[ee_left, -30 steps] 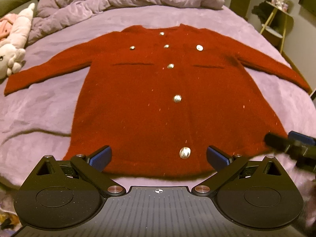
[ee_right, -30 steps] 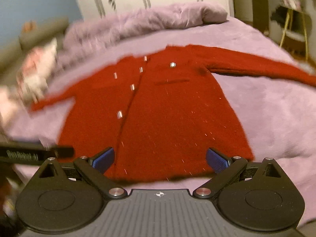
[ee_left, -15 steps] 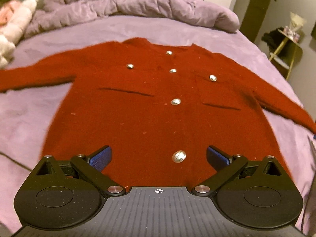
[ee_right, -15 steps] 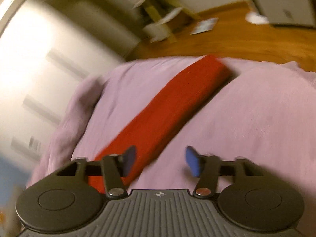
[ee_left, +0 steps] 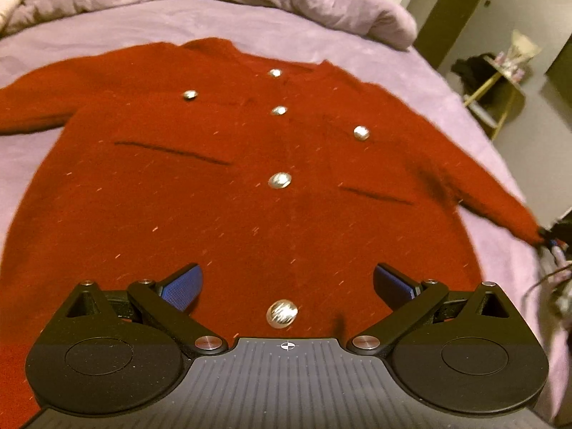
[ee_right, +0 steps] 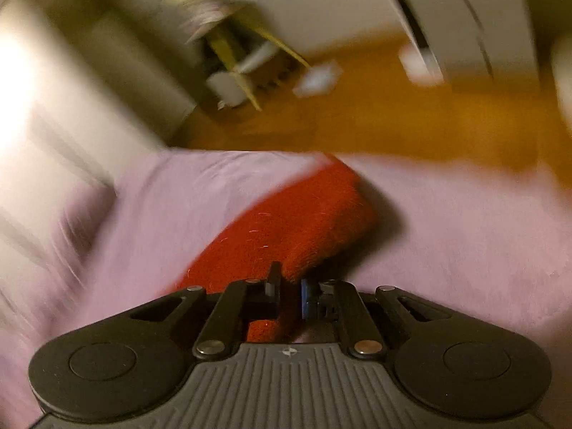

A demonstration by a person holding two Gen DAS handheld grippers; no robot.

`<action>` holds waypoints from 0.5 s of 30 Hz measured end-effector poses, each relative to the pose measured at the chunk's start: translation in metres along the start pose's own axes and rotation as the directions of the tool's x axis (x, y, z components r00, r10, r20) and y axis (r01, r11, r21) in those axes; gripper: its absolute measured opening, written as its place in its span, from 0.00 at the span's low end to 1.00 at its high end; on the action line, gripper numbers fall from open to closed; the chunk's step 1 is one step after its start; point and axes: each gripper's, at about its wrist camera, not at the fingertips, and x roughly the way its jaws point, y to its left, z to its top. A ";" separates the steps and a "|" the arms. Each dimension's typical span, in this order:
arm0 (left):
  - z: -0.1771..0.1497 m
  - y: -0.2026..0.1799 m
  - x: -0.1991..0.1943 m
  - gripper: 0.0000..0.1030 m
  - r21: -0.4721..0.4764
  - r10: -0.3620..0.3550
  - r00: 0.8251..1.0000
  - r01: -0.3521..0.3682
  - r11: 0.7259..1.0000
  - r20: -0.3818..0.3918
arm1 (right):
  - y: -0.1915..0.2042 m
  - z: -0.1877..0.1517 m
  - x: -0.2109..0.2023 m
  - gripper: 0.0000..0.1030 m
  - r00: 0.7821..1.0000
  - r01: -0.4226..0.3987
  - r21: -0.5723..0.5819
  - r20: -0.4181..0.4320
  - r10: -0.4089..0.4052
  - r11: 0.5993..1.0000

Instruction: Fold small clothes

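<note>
Lying flat on the bed (ee_left: 321,25), the red cardigan (ee_left: 221,214) has its sleeve (ee_right: 304,221) pinched by the just-closing right tool (ee_right: 289,295); the left tool (ee_left: 286,286) gapes empty over the hem.

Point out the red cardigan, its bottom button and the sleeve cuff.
red cardigan (ee_left: 221,221): left wrist view, on the front panel.
bottom button (ee_left: 281,314): left wrist view, on the button's face.
sleeve cuff (ee_right: 307,221): right wrist view, on the knit near its end.

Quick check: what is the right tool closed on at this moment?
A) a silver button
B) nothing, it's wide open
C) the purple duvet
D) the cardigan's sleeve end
D: in the right wrist view the right tool has just closed, its jaws pinching the red cardigan's sleeve.
</note>
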 end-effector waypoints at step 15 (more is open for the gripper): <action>0.081 0.007 0.032 1.00 -0.101 -0.238 0.967 0.246 0.964 0.091 | 0.278 -0.234 -0.043 0.35 0.961 -0.134 -0.976 -0.085 0.265 0.172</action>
